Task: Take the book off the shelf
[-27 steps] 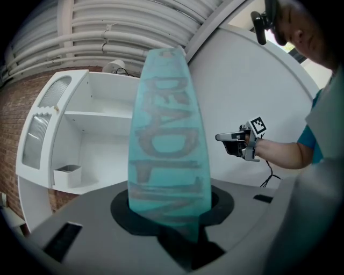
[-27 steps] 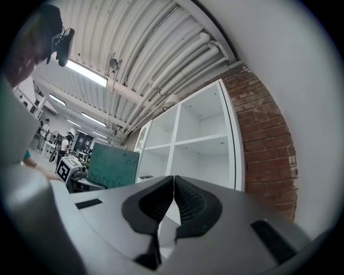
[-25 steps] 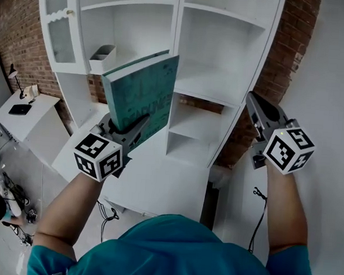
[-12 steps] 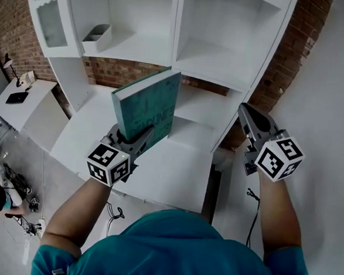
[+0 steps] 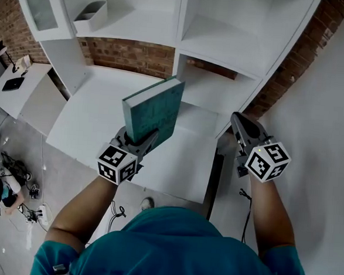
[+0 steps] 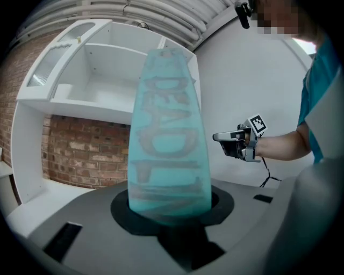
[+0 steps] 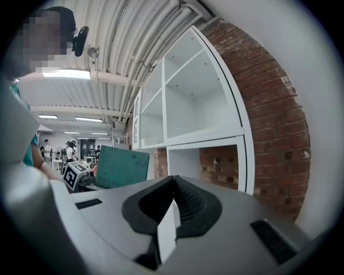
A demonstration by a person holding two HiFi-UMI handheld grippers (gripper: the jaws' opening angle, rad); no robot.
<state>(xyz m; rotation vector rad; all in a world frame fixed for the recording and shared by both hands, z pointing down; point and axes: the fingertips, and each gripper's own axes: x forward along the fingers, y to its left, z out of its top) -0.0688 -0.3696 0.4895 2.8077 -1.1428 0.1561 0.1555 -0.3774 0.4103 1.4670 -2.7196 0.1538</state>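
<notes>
Teal hardcover book (image 5: 156,110) stands upright in left gripper (image 5: 140,139). Jaws clamp book's lower edge; book rises straight up from gripper. Book is clear of white shelf unit (image 5: 225,49), held in air over white counter (image 5: 96,123). Right gripper (image 5: 238,120) empty, jaws pressed together, apart at book's right.

text: "DEADL", further letters blurred | where: spine of the teal book (image 6: 167,156) | other print: unreadable
</notes>
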